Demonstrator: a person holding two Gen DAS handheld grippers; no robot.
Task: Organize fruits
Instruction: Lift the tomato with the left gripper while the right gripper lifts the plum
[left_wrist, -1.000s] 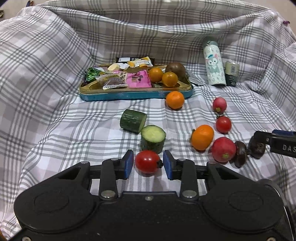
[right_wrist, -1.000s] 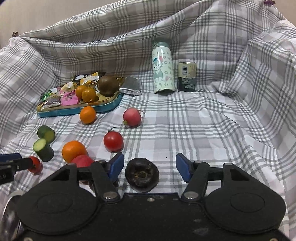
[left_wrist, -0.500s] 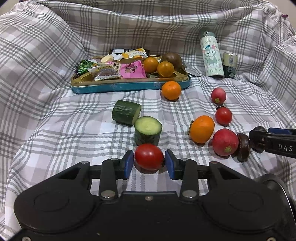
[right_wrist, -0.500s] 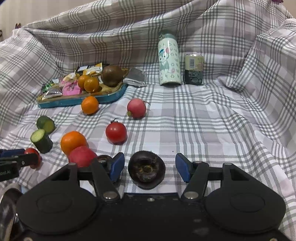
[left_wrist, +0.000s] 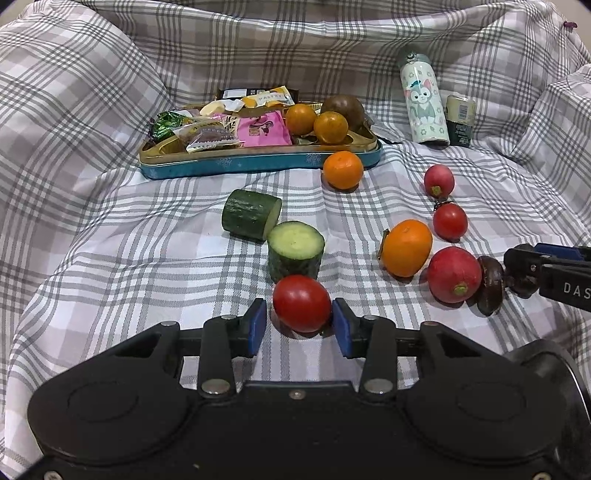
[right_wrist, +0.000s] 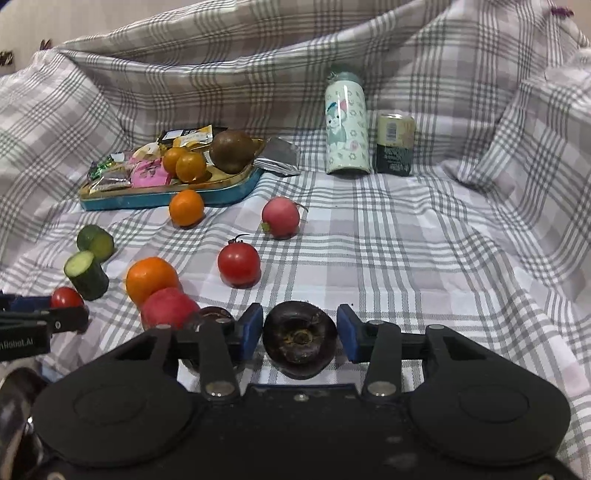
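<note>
My left gripper (left_wrist: 298, 328) has its blue pads close around a red tomato (left_wrist: 301, 302) on the checked cloth; the right pad touches it and a thin gap shows at the left pad. My right gripper (right_wrist: 300, 333) has its pads around a dark water chestnut (right_wrist: 300, 339), with small gaps at both sides. A second dark chestnut (left_wrist: 489, 285) lies beside a big red radish (left_wrist: 454, 274). An orange (left_wrist: 406, 247), another tomato (left_wrist: 449, 220), a small radish (left_wrist: 438, 181) and a tangerine (left_wrist: 342, 170) lie further out. The blue tray (left_wrist: 258, 160) holds two oranges (left_wrist: 317, 122) and a brown fruit (left_wrist: 347, 110).
Two cucumber pieces (left_wrist: 273, 232) lie just ahead of the left gripper. Snack packets (left_wrist: 229, 125) fill the tray's left half. A cartoon bottle (left_wrist: 424, 105) and a small can (left_wrist: 459, 120) stand at the back right. The cloth rises in folds all round.
The right gripper's jaws have narrowed from wide open to close around the chestnut. The left gripper has crept forward around the tomato, towards the cucumber pieces.
</note>
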